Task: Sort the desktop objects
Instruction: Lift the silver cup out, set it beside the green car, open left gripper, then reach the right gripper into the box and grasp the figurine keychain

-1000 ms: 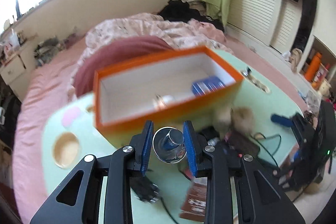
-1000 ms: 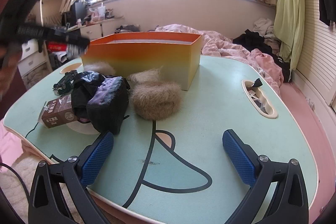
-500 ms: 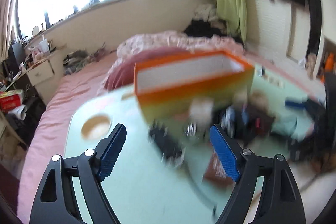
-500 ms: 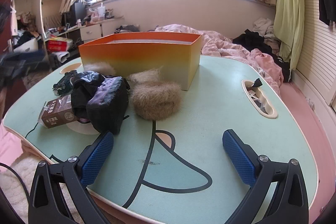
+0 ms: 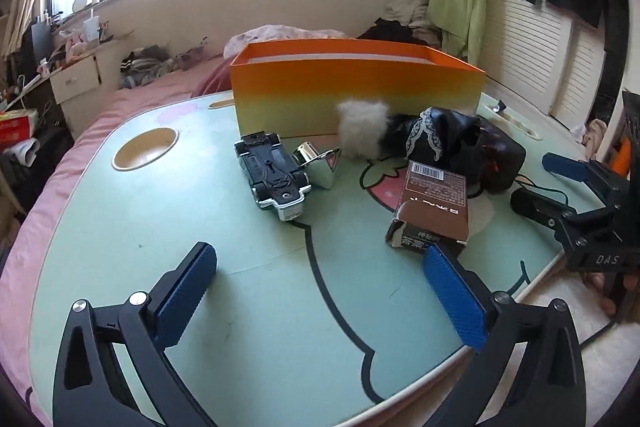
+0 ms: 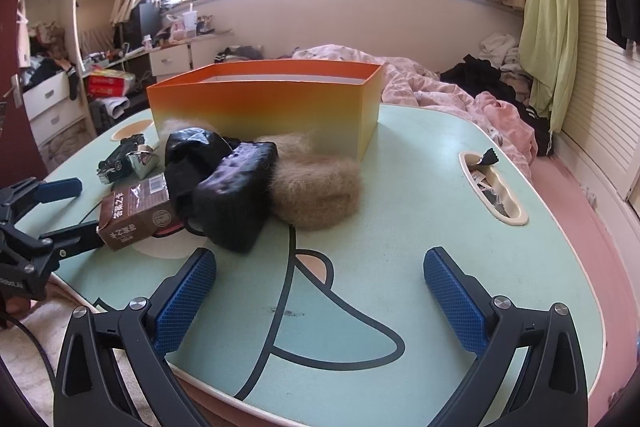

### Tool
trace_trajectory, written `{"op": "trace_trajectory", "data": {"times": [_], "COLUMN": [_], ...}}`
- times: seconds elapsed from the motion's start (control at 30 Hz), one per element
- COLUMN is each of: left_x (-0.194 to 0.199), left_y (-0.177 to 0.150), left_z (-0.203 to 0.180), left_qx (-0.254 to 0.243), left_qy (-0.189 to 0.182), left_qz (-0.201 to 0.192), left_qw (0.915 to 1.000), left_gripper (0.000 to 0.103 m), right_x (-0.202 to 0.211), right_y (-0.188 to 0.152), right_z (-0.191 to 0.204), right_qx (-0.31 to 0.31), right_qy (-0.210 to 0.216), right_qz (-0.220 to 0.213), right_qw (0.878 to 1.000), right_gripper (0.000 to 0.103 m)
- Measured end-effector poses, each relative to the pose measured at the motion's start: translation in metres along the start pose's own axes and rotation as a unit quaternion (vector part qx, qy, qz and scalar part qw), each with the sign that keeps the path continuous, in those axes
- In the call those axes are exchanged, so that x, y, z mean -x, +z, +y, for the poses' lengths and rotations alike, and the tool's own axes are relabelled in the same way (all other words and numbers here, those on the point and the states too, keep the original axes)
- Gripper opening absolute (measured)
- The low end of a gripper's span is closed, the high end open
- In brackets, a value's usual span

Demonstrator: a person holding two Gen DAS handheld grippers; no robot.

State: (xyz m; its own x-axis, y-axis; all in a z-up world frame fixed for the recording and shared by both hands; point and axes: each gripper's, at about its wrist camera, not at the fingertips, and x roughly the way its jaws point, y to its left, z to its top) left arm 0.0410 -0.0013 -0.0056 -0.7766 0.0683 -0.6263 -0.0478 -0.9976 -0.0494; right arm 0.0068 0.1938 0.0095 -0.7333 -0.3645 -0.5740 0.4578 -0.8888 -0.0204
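Pale green table (image 5: 248,299) fills the near view, and over it the left tongs (image 5: 320,291) are spreading wide with nothing between them, the shiny round thing they gripped a second ago gone from view, so I judge one item sorted. Beyond them lie the toy car (image 5: 274,177), brown carton (image 5: 434,205) and orange box (image 5: 360,95); the right tongs (image 6: 320,297) hang apart and empty.
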Motion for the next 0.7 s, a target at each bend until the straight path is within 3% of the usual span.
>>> {"op": "trace_trajectory", "data": {"times": [0.07,0.17,0.27,0.37,0.53,0.7], "left_x": [-0.001,0.000,0.002,0.001,0.001,0.002], "left_y": [-0.001,0.001,0.001,0.003,0.005,0.005], "left_z": [0.000,0.004,0.004,0.005,0.008,0.011], "left_qx": [0.001,-0.001,-0.001,-0.001,-0.002,-0.004], "left_qy": [-0.001,-0.003,-0.003,-0.006,-0.009,-0.010], "left_qz": [-0.002,-0.006,-0.007,-0.007,-0.010,-0.012], "left_qw": [1.0000,1.0000,1.0000,1.0000,0.9999,0.9999], "left_gripper": [0.103,0.103,0.103,0.103,0.103,0.103], "right_x": [0.002,0.018,0.028,0.022,-0.021,-0.067], "right_y": [0.005,0.018,0.053,0.100,0.140,0.132], "right_z": [-0.002,-0.010,-0.015,-0.011,-0.004,-0.006], "right_qx": [-0.006,-0.031,-0.059,-0.062,-0.062,-0.070], "right_qy": [-0.007,0.001,0.013,-0.007,-0.001,0.013], "right_qz": [-0.002,-0.042,-0.062,-0.069,-0.005,0.076], "right_qw": [1.000,0.999,0.996,0.996,0.998,0.995], "right_gripper": [0.103,0.103,0.103,0.103,0.103,0.101]}}
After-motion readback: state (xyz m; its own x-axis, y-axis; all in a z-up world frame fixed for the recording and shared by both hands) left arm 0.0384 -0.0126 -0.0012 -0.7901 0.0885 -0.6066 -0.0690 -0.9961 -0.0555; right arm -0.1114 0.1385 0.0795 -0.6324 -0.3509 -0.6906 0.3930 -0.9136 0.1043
